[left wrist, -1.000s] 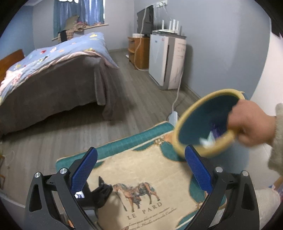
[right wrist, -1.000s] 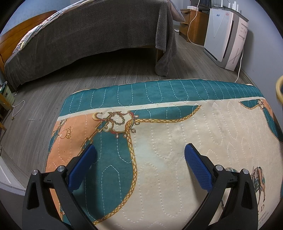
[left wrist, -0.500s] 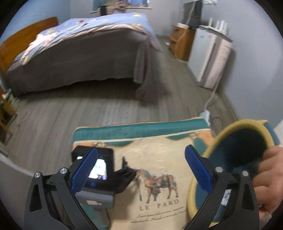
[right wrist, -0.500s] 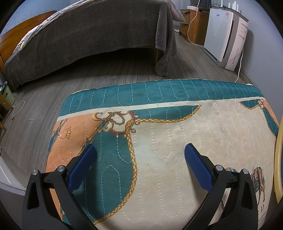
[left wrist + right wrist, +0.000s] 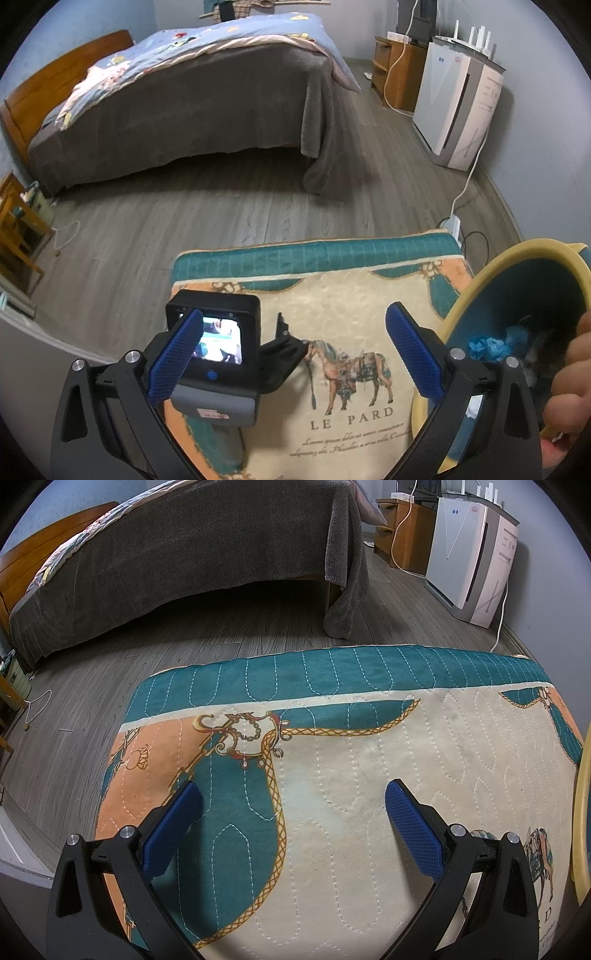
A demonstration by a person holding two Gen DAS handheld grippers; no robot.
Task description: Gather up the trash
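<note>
Left wrist view: the left tongs (image 5: 293, 343) hang wide open and empty above the quilted surface (image 5: 332, 295). A hand (image 5: 569, 384) tilts a yellow-rimmed bin (image 5: 491, 280) at the right, blue trash (image 5: 484, 347) inside. The right tongs (image 5: 293, 821), also spread wide and empty, sit low over the surface.

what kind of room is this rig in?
Almost certainly a home bedroom: a made bed with a wooden headboard, a wooden bedside cabinet by the wall, and a white air purifier on the wood-plank floor.
</note>
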